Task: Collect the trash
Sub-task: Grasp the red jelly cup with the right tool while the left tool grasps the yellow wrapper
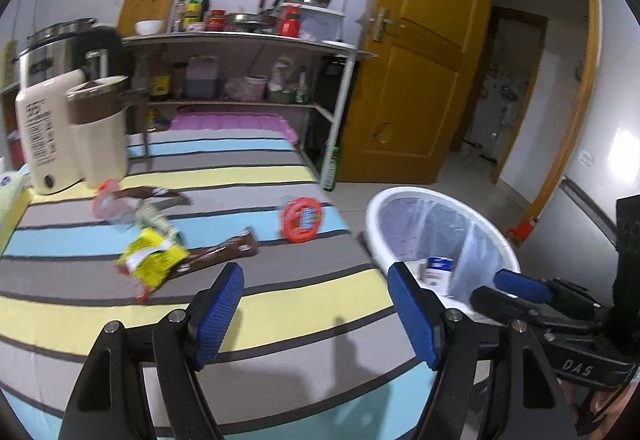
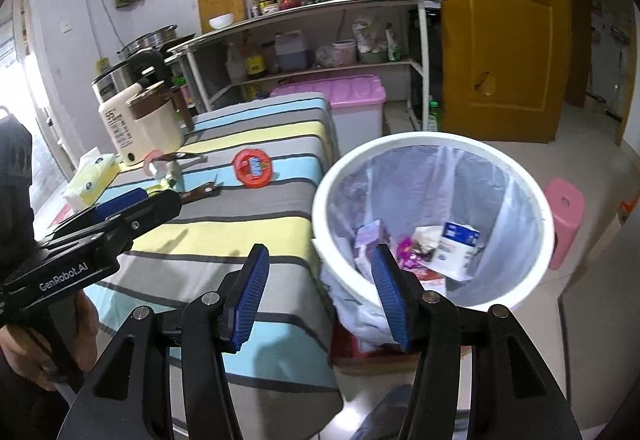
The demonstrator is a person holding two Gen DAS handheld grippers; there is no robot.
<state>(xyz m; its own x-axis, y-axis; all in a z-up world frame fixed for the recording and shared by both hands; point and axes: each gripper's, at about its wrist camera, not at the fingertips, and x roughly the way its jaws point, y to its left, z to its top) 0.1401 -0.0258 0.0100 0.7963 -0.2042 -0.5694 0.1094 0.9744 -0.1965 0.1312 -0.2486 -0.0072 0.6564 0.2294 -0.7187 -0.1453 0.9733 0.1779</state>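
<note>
Trash lies on the striped tablecloth point(image 1: 280, 304): a yellow wrapper point(image 1: 154, 260), two brown wrappers point(image 1: 224, 252) point(image 1: 152, 194), a crumpled clear-and-pink plastic piece point(image 1: 108, 202) and a round red packet point(image 1: 302, 220) point(image 2: 253, 167). My left gripper point(image 1: 316, 312) hovers open over the near part of the cloth, nothing between its blue pads. Off the table's right end stands a white lined bin point(image 2: 420, 138) point(image 1: 496, 236); inside are a blue-white carton point(image 2: 456, 244) and a purple box point(image 2: 370, 236). My right gripper point(image 2: 320, 296) is open and empty at the bin's near rim.
A cream kettle point(image 1: 100, 128) and a cream appliance point(image 1: 44, 136) stand at the table's far left, with a tissue pack point(image 2: 92, 176) beside them. Behind are a loaded shelf point(image 1: 240, 40), a pink-lidded box point(image 2: 336, 88) and an open yellow door point(image 1: 416, 60). A pink stool point(image 2: 564, 216) sits right of the bin.
</note>
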